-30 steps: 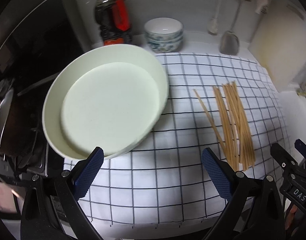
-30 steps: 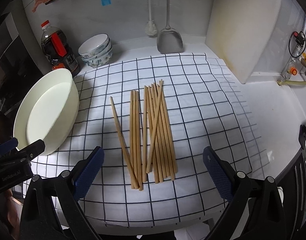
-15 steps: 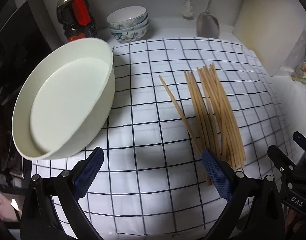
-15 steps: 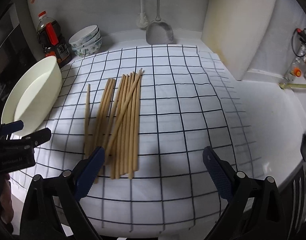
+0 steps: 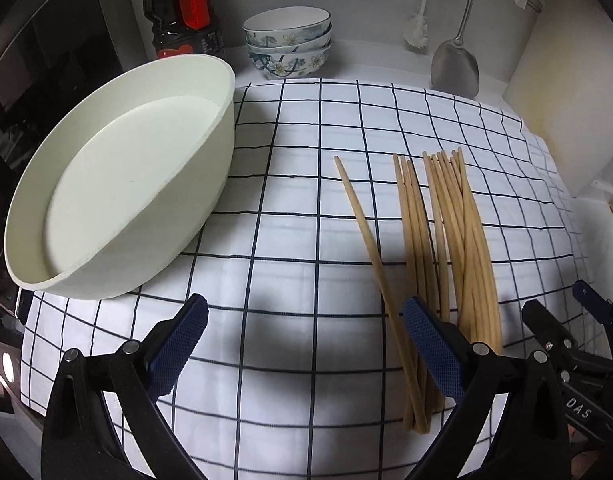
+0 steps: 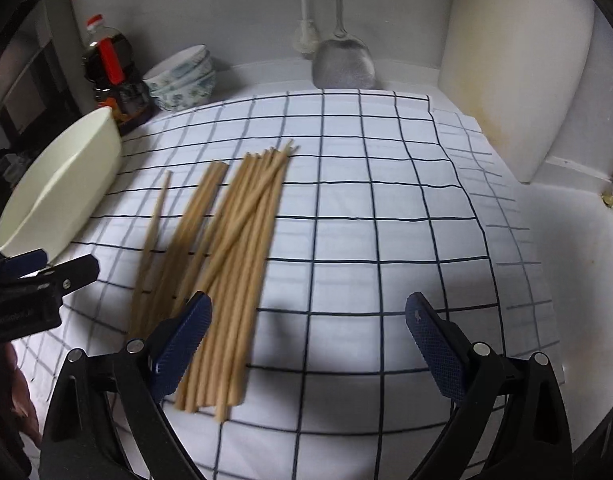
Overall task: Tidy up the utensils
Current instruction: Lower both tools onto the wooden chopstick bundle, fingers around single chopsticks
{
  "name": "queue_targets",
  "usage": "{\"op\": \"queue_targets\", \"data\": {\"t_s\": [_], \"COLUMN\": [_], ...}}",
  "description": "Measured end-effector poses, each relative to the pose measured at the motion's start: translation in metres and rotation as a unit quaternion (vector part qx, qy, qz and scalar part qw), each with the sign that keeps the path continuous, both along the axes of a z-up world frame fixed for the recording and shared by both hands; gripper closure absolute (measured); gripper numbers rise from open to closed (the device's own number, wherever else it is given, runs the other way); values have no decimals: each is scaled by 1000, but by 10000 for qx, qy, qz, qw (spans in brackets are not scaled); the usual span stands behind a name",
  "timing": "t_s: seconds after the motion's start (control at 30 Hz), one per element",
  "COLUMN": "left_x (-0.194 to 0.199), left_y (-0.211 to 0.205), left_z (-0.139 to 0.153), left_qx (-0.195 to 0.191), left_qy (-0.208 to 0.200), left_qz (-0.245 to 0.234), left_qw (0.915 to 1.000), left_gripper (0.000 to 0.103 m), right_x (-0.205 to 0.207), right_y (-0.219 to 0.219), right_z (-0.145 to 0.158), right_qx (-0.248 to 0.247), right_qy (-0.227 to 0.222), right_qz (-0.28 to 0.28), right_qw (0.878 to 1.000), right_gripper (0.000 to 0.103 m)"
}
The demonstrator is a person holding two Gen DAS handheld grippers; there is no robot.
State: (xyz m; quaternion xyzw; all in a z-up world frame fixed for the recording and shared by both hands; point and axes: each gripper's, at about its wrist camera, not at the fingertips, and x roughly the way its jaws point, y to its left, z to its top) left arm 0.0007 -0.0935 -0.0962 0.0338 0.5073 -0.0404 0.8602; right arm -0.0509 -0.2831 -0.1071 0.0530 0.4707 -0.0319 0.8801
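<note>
Several wooden chopsticks (image 5: 446,240) lie side by side on a white checked cloth (image 5: 290,184); they also show in the right wrist view (image 6: 234,236). One chopstick (image 5: 366,236) lies apart to their left. A cream basin (image 5: 118,200) sits at the cloth's left, also seen in the right wrist view (image 6: 62,188). My left gripper (image 5: 306,344) is open and empty, low over the cloth's near edge, its right finger over the chopstick ends. My right gripper (image 6: 310,336) is open and empty, its left finger over the chopsticks' near ends.
A dark sauce bottle (image 5: 182,12) and stacked floral bowls (image 5: 288,46) stand at the back left. A metal spatula (image 5: 456,64) and a brush (image 5: 416,34) hang at the back wall. A pale cutting board (image 6: 518,72) leans at the right.
Both grippers have dropped lower and closer to the cloth. The left view has swung so the chopsticks sit nearer its right finger; the right gripper has shifted right, chopsticks now at its left finger.
</note>
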Motion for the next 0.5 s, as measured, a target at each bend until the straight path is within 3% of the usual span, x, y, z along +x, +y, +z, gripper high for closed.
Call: {"op": "queue_targets", "data": {"t_s": [0.13, 0.5], "left_x": [7, 21], "left_y": [-4, -6], "left_z": [-6, -24], "left_qx": [164, 67], "left_qy": [-184, -33], "left_qz": [46, 146], "left_qw": [9997, 9999], "left_gripper": [6, 6], "right_x": [11, 23], "right_y": [-3, 2], "right_z": [-9, -24], "right_qx": [-60, -407], "right_qy": [49, 189], "right_qz": [-56, -126], "right_qw": [10000, 9989], "right_gripper": [9, 9]}}
